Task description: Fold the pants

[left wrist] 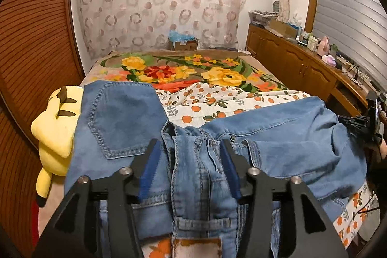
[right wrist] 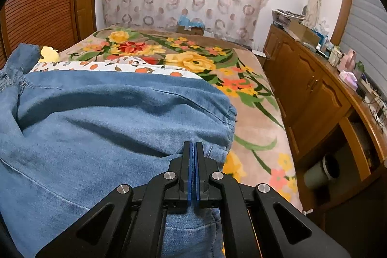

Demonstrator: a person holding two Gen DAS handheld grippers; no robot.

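Nearest, the left hand-held gripper [left wrist: 191,149] stands wide over the waistband of the pants [left wrist: 266,137], gripping nothing. The right hand-held gripper [right wrist: 193,149] is pinched together at a leg hem; whether cloth is caught between the pads I cannot tell. The pants lie rumpled across the near end of the bed [left wrist: 217,79], over an orange-print sheet [left wrist: 217,100]. No neat fold shows yet, so most work remains. A yellow plush [left wrist: 54,127] sits at the left.
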